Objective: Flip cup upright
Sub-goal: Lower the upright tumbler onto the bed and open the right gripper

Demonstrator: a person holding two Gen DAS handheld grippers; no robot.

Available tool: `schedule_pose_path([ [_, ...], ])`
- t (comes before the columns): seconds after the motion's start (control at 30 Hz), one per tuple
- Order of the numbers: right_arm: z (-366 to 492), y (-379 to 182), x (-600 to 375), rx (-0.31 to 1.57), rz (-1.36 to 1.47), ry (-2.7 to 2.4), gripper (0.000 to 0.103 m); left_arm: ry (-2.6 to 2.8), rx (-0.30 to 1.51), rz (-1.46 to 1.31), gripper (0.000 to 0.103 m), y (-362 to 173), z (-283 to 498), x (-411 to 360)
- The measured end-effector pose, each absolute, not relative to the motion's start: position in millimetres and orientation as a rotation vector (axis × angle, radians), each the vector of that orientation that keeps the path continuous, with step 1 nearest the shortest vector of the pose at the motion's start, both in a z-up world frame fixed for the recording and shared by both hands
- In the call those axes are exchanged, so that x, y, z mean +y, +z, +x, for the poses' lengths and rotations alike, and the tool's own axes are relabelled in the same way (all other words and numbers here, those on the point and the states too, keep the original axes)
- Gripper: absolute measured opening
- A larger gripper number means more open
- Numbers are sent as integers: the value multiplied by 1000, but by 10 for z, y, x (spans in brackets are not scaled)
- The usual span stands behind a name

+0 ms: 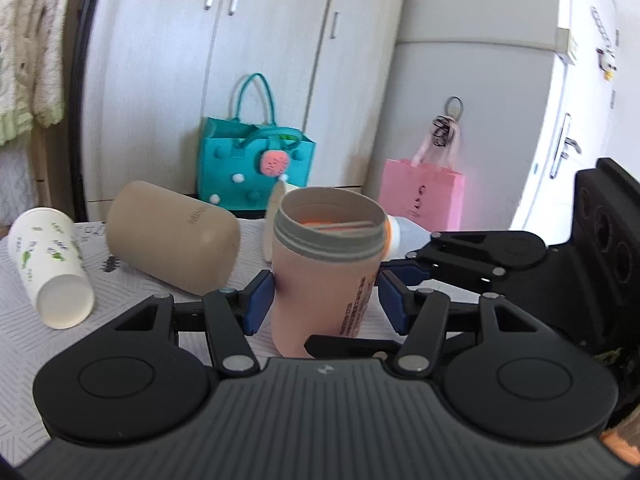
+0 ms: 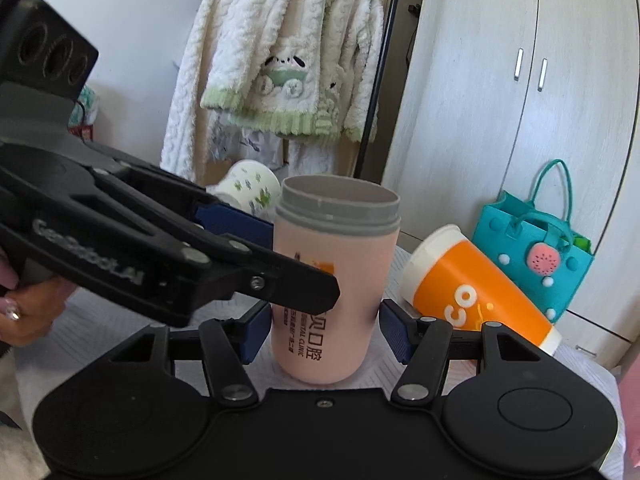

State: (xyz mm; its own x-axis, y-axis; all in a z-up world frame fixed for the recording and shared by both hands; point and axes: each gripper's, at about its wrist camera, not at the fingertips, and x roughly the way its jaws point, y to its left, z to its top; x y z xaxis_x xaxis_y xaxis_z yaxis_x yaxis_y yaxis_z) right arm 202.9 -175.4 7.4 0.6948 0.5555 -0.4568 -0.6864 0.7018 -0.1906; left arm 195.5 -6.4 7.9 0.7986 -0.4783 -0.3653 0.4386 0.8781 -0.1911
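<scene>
Now the pink cup (image 1: 320, 276) stands upright on the patterned tablecloth (image 1: 24, 344), its grey threaded mouth up, so I judge the flip itself is finished and the step in hand is the release. The left gripper (image 1: 326, 298) has its blue pads (image 1: 260, 298) on both sides of the cup; the left pad looks touching or almost touching, while a small gap shows at the right pad, so the fingers seem spread, not clenched. The right gripper (image 2: 326, 330) also brackets the cup low on the body with a gap at each pad, so it is released.

The next move calls for drawing both grippers back without brushing the wall, or the cup may tip.

Beside it, a beige cup (image 1: 172, 240), a white paper cup (image 1: 50, 268) and an orange cup (image 2: 480, 300) lie on their sides.
</scene>
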Motion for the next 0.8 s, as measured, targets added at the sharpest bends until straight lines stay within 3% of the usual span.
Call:
schedule_pose_path([
  [0.27,2032,58,-1765,387,-357,700,65,-490,428,-107,56,92,1984,-93],
  [0.33,2025,55,-1753,392,-364,707,71,-503,447,-125,65,84,2027,-71],
  [0.37,2020,56,-1742,394,-368,711,79,-511,457,-140,69,77,2036,-63],
  [0.4,2004,57,-1734,381,-371,700,81,-510,463,-155,79,67,2048,-56],
  [0.43,1999,61,-1723,371,-374,687,81,-505,465,-159,80,63,2054,-60],
  [0.8,1873,134,-1786,372,-331,643,82,-459,463,-146,80,138,1886,-58],
])
